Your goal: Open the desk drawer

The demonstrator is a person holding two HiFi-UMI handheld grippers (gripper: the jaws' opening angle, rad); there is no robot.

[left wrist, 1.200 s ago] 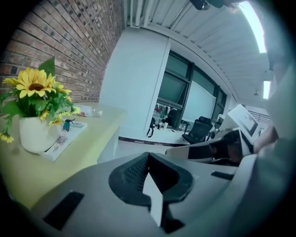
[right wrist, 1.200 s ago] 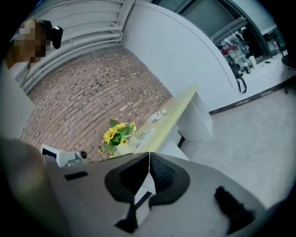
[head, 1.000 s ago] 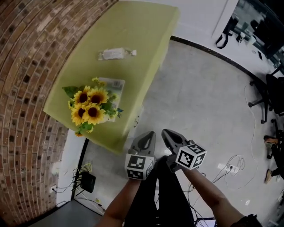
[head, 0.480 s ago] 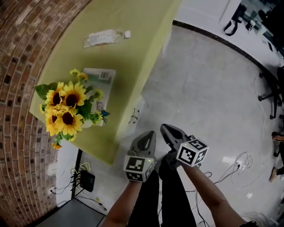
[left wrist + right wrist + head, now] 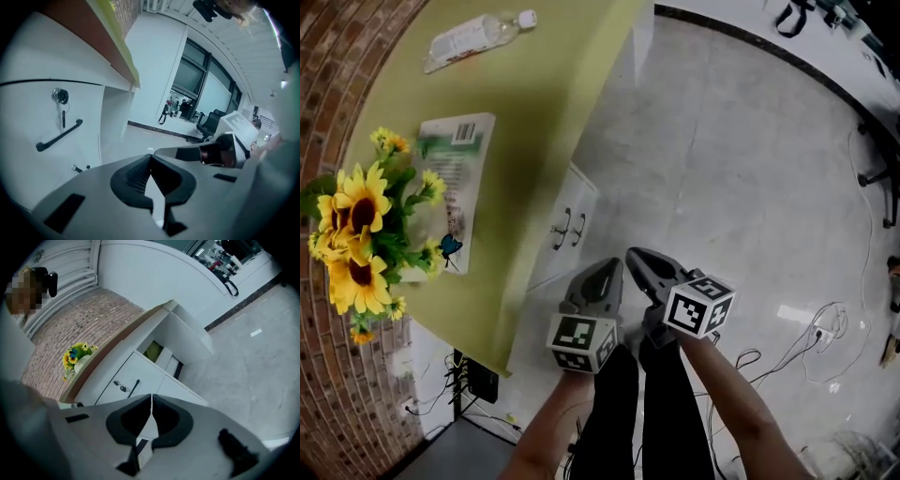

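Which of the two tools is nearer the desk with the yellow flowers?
The left tool: it sits beside the desk edge, facing the black drawer handle. The right tool is further out over the floor.

sunflowers [image 5: 347, 234] cut by left edge, desk [image 5: 553, 94] cut by upper edge, drawer [image 5: 565, 230] front mostly hidden under desk overhang, booklet [image 5: 455, 178] print too small to read
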